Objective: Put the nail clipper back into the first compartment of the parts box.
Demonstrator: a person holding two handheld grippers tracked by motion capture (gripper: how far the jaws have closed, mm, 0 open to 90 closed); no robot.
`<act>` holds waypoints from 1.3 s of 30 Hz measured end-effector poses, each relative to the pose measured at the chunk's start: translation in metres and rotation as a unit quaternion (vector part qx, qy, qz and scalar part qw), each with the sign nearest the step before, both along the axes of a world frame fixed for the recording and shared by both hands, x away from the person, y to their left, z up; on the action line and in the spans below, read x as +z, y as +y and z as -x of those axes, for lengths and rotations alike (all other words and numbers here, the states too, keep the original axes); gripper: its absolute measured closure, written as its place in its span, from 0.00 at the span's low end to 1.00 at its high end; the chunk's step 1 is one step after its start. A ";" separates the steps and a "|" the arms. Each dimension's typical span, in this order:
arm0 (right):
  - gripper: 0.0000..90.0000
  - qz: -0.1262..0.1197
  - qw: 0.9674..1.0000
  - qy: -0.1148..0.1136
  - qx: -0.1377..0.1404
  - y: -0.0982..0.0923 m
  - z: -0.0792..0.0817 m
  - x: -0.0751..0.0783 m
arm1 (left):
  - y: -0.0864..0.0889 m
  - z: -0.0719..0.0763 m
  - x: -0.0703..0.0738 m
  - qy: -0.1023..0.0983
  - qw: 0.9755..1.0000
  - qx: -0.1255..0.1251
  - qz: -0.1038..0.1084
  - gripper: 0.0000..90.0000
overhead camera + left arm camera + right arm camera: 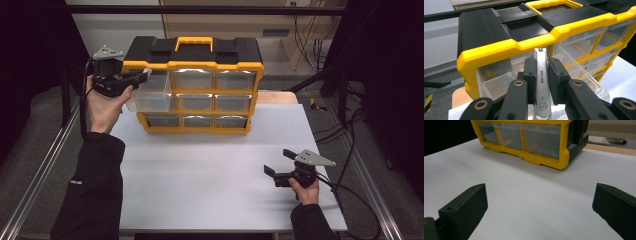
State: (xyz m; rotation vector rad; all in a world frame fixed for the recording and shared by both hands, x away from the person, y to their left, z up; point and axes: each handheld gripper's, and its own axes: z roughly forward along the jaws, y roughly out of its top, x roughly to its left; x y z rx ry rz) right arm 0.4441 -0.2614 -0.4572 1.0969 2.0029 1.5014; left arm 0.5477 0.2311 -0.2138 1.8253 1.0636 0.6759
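A yellow and black drawer organizer [192, 50] with clear drawers stands at the back of the white table [210, 170]. Its top-left drawer [150, 95] is pulled out toward the left. My left gripper [143, 75] hovers over that open drawer, shut on a slim silver nail clipper [541, 75] with a small cat print. In the left gripper view the clipper sticks up between the jaws of that gripper [541, 67], just in front of the organizer's yellow rim [499, 50], with the drawer's clear wall [584, 72] to the right. My right gripper [278, 161] rests open at the front right, empty.
The right gripper view looks across bare white table [461, 160] between that gripper's [539, 197] wide-apart jaws to the organizer's bottom drawer row [541, 157]. Dark frame posts, rails and cables flank both table sides. A wooden board edge shows behind the organizer on the right.
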 end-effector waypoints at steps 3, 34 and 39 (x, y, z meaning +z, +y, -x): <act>0.01 0.000 1.000 0.001 0.001 0.000 0.000 0.000 | 0.000 -0.002 -0.003 0.003 1.000 0.001 -0.004 0.85; 0.01 0.001 1.000 0.003 0.000 0.001 0.000 0.000 | 0.012 0.010 -0.013 -0.012 1.000 -0.010 0.014 0.63; 0.01 0.000 1.000 0.001 0.000 0.000 0.000 0.000 | 0.014 0.021 -0.011 -0.041 0.999 -0.020 0.026 0.44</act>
